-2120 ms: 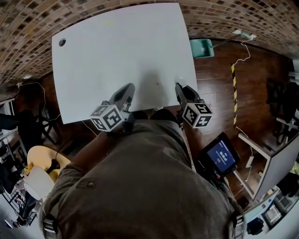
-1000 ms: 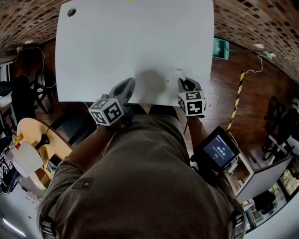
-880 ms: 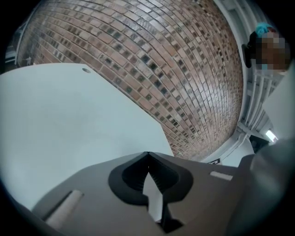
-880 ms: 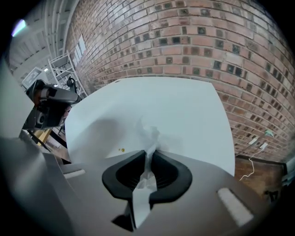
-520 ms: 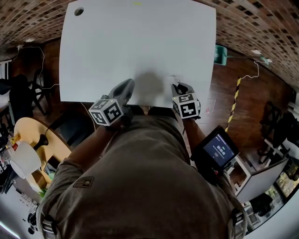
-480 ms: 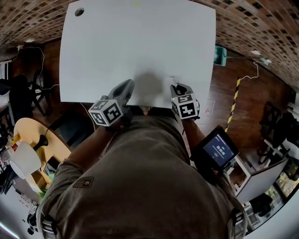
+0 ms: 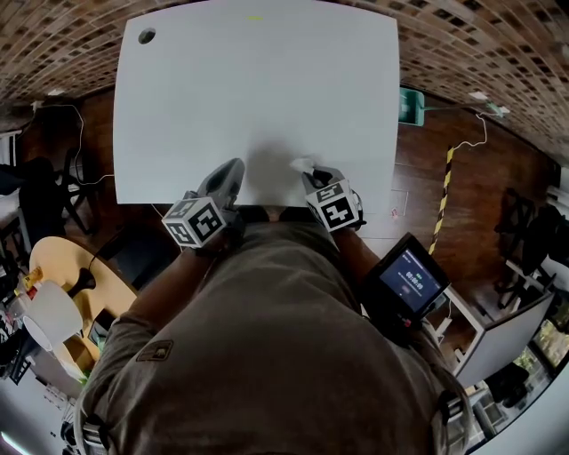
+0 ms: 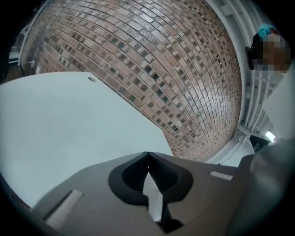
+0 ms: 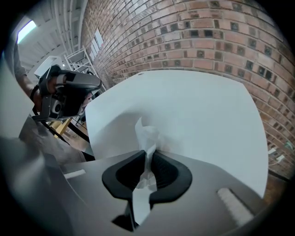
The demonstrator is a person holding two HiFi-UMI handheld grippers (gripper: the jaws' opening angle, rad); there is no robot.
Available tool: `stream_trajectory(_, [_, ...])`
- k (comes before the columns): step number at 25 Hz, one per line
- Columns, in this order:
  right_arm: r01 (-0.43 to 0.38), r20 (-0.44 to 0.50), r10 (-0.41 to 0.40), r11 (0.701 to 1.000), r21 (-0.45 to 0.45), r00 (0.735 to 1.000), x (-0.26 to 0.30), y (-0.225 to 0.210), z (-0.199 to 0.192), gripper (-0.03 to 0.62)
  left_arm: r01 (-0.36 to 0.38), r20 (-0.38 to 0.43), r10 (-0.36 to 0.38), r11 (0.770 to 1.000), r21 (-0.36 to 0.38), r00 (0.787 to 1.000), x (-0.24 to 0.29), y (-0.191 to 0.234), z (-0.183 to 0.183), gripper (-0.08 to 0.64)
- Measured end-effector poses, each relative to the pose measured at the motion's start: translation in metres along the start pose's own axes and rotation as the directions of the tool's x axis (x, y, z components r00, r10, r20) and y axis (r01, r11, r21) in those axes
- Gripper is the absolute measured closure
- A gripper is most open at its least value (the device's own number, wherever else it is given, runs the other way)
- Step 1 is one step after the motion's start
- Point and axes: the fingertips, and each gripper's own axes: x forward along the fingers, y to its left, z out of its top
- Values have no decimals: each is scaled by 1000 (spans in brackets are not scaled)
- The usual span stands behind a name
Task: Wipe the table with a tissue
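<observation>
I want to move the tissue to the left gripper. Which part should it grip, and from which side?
Probably the free tuft of the tissue that stands out beyond the right gripper, which is shut on it. Bring the left gripper from its own side, over the table; it must open first.

No text, brand or number can be read here. The dark screen [image 7: 405, 283] at my right shows pale lines of writing, too small to make out. The left cube [image 7: 194, 222] on my left tool [image 7: 233, 167] and the right cube [image 7: 333, 206] on my right tool [image 7: 313, 176] bear black-and-white square markers: patterns only, no letters or digits. The yellow mark [image 7: 255, 17] at the far edge of the surface [image 7: 258, 89] is too faint to tell whether it is print.
</observation>
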Motion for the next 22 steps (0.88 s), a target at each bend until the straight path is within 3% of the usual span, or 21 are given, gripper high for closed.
stream_trajectory(7, [13,20,-14,1000,28,1000,-1,-15,0,540,12,-13,-12,1000,17,1000,4,-6,-2,558])
stream_trajectory(18, [125,37,-132,982,143,991,-28,-92,-12,540,23,-22,-23,999,29,999,20,-23,-6,558])
stream_trajectory(22, [130,33,-135,983,128,990,-26,-87,-11,540,21,-17,-21,999,27,1000,16,-21,-4,558])
